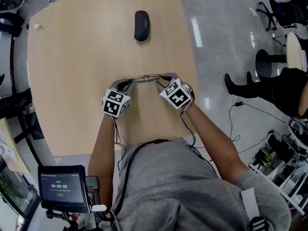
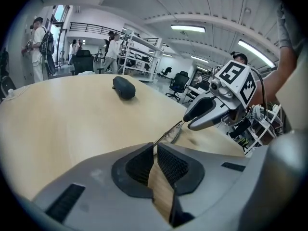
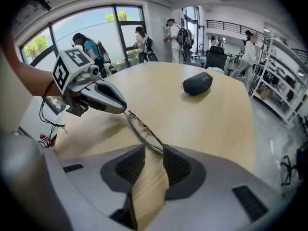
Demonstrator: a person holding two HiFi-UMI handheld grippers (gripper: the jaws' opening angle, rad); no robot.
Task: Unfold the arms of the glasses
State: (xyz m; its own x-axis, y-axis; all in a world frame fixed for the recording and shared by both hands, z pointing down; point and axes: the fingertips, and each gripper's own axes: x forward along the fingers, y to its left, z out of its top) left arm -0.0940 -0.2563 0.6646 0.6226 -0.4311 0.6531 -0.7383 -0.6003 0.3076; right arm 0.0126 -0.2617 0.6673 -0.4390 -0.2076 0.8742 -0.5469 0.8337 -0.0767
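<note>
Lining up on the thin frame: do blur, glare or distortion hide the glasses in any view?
Head view: sharp, glasses faint on the table, glare on the floor. Left gripper view: fisheye bend, glasses small. Right gripper view: bright windows, glasses crisp.

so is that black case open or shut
Shut: the black case lies on the table as one closed pod, no lid raised or gap showing.

Lab-like workshop hall, metal shelving racks, office chair, ceiling strip lights
</note>
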